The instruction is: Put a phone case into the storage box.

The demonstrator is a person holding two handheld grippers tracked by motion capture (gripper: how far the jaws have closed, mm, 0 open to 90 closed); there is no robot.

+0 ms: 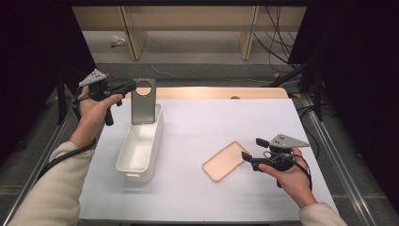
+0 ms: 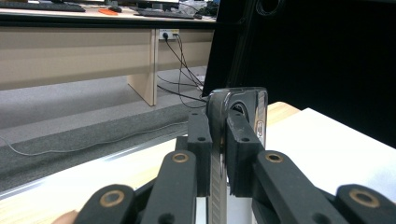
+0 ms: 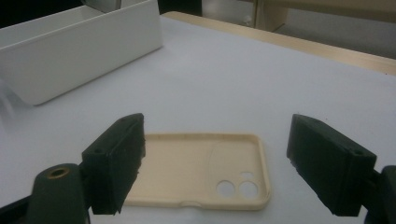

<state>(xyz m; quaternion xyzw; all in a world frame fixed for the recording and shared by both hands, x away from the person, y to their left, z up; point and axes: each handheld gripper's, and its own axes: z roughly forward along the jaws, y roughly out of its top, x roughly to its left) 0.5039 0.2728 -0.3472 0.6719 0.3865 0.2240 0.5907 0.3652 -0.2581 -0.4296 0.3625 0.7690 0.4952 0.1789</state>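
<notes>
Left tool (image 2: 218, 140) clamps grey case (image 2: 238, 100); right tool (image 3: 215, 163) gapes.

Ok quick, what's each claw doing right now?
Left claw: closed on the grey phone case, held upright over the white bin.
Right claw: open, holding nothing, at the beige phone case.

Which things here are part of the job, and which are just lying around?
Part of the job:
left gripper, shut on the grey phone case
white bin
beige phone case
right gripper, jaws open

Just lying around:
cables on the floor
scrap on the floor
</notes>
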